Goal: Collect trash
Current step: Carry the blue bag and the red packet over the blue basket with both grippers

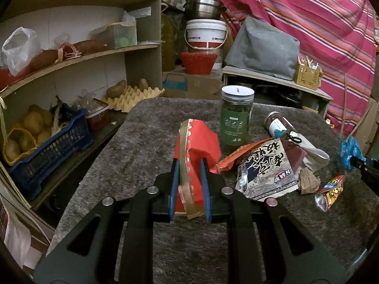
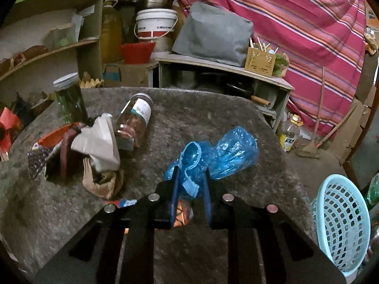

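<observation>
My left gripper is shut on a red paper bag with a gold strip, held over the grey felt-covered table. My right gripper is shut on a crumpled blue plastic cover, lifted slightly above the table; in the left wrist view the blue plastic cover shows at the far right edge. Between the two lie a printed snack wrapper, a white paper bag, a brown paper wad and a small orange wrapper.
A green-labelled jar stands upright and a brown jar lies on its side behind the trash. A light blue mesh basket sits off the table's right edge. Shelves with potatoes and a blue crate line the left.
</observation>
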{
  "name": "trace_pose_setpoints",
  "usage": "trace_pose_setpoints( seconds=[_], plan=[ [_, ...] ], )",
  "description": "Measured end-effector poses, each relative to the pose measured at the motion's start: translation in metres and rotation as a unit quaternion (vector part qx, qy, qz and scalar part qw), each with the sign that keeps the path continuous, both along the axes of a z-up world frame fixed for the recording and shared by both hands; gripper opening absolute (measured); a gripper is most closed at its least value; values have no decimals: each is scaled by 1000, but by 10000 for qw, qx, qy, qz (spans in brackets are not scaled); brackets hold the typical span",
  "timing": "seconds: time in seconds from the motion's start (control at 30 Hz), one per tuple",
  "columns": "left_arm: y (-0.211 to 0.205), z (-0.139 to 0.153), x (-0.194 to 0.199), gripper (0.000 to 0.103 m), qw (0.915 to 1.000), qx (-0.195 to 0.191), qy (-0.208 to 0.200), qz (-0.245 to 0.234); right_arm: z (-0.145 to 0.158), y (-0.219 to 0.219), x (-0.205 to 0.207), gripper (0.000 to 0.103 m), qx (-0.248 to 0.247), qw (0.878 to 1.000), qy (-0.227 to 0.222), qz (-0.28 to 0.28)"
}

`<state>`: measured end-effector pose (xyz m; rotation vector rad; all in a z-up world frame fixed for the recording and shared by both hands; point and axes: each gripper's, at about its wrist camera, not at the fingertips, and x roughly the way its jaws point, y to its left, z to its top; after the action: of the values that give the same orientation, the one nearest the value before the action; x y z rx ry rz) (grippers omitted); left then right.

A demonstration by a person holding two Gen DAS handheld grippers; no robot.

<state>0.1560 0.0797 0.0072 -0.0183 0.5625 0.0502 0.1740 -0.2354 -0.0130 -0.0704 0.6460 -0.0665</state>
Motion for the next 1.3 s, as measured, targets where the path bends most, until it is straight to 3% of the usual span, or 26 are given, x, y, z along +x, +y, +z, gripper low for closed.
trace_pose_setpoints(
  seconds=[0.9,1.3],
  plan=[
    [-34,7,-2,17,9997,-42,-103,-196,5,-12,-14,19,-20,9999,-105,-31],
    [-84,16,-6,17,9982,-82,-227,-550,17,-47,-35,19,44,9993,-255,-264]
  ],
)
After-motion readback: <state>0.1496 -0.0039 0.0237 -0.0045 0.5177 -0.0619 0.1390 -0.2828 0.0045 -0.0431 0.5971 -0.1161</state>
